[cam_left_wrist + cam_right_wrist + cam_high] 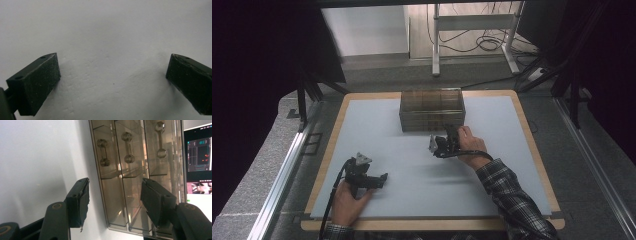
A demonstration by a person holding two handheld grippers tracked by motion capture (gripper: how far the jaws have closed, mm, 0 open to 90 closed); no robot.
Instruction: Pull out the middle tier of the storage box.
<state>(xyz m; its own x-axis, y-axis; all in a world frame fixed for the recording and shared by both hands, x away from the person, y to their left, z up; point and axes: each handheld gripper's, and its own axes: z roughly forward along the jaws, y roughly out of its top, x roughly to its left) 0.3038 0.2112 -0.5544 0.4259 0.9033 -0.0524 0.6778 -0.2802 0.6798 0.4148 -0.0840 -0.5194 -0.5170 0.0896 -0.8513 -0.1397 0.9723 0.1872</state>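
Drawer unit cut off at frame's top.

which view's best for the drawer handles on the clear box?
Right gripper view: the three drawer handles show close and sharp on the clear box. The high view gives the whole box, handles too small. The left gripper view faces bare mat.

A smoky-brown, see-through plastic drawer cabinet stands upright at the far middle of the pale grey counter, its front facing the person. In the right gripper view, the cabinet shows 3 stacked drawers, each closed and each with a clear dumbbell-shaped handle.
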